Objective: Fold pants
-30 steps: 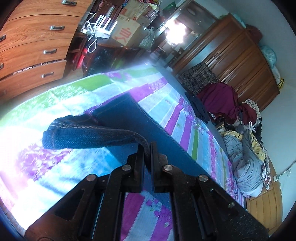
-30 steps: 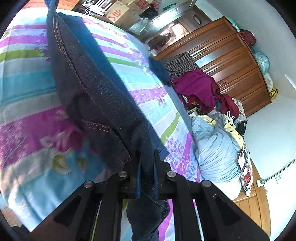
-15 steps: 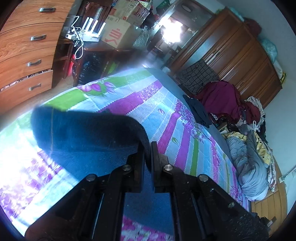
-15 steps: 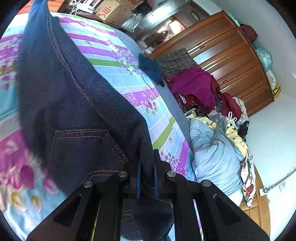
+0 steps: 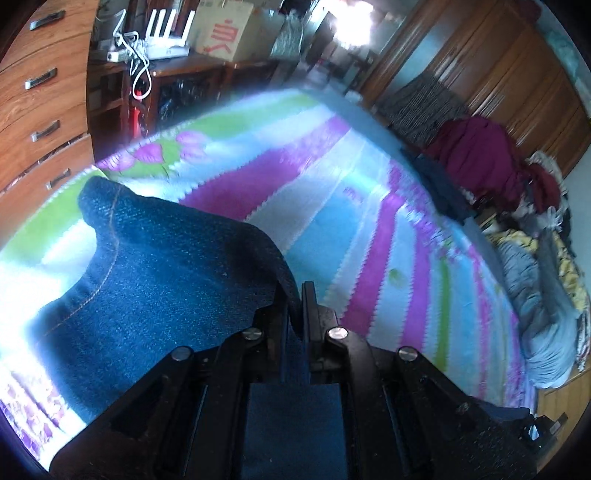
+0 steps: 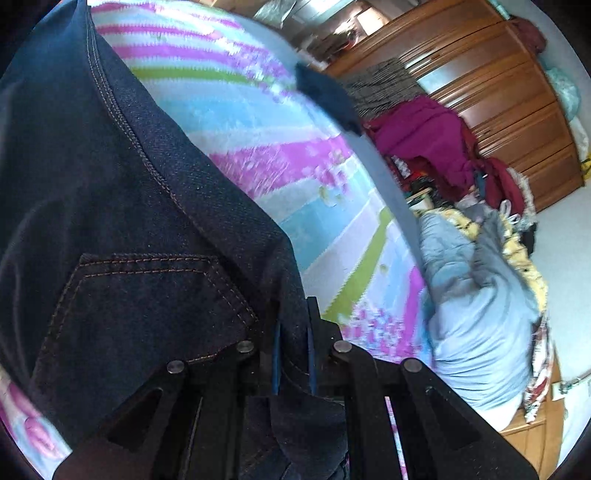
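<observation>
The jeans [image 6: 122, 258] are clamped at their edge by both the left gripper [image 5: 294, 295] and right gripper [image 6: 294, 317], draped leftward (above the striped bedspread [image 5: 332, 206]) from each.

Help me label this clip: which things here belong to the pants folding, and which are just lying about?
In the job: jeans, left gripper, right gripper, striped bedspread.

Lying about: maroon clothes, grey-blue bedding heap, cardboard box, drawers, wardrobe.

Pants [image 6: 110, 221] cut off at left edge
</observation>
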Available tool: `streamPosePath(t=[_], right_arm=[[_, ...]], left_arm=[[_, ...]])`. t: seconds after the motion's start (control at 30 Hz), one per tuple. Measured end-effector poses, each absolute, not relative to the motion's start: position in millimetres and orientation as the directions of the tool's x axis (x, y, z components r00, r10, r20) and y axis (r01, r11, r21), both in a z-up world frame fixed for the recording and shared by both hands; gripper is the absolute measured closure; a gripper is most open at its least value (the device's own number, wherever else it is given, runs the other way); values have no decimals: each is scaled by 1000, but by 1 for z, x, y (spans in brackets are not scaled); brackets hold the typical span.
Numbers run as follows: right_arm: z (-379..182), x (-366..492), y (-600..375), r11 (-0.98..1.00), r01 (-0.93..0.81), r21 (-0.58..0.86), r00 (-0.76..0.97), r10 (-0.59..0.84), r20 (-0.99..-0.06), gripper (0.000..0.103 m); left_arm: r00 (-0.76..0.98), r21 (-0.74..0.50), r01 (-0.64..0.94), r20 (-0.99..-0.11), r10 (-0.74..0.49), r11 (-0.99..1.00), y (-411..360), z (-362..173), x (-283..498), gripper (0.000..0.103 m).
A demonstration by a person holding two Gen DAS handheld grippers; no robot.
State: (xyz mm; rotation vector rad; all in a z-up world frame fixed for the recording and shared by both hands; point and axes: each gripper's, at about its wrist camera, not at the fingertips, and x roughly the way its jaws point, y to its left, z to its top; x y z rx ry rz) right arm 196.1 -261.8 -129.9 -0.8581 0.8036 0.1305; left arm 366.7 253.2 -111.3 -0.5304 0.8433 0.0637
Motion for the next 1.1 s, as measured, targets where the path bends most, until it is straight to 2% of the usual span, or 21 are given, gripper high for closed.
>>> streamPosePath(t=[0.17,0.37,0.57,0.63,0.7,0.77,0.83,0.87,1.0,1.1], right_arm=[[-169,221,-265,696,-446,-563,645,-187,-741,91],[-188,233,-271,719,-454,-526,622,-168,-765,90],[-181,247,-280,753,-447,-483,611,-137,-779,89],[-184,252,-283,763,-440,-473,604,-138,-785,79],[-193,255,-286,767,-421,-485,606,-160,-779,58],[-190,255,-291,783,-372,-499,633,-179,-753,45],[-177,251,-303,820,-338,-462,643,-157,-750,44],[-168,246,-309,834,-327,-445,650,-143,-746,44],[-131,226,-360,896,-233,-378,677,-129,-725,41],[-123,221,-409,936,-136,-323,660,-157,-734,41]], left_arm=[[595,-357,-303,-795,-117,884,250,-136,378,93],[581,-317,-284,-807,-101,905,249,-137,384,91],[574,-341,-312,-811,-111,887,254,-142,390,91],[549,-327,-327,-830,-104,887,253,-151,397,90],[529,-337,-338,-840,-119,879,256,-161,400,89],[542,-374,-344,-828,-143,861,261,-160,396,88],[558,-336,-347,-824,-95,876,261,-152,394,74],[567,-318,-348,-821,-72,882,261,-148,394,70],[606,-307,-335,-794,-46,891,264,-132,395,68],[646,-337,-275,-758,-87,901,253,-119,394,68]])
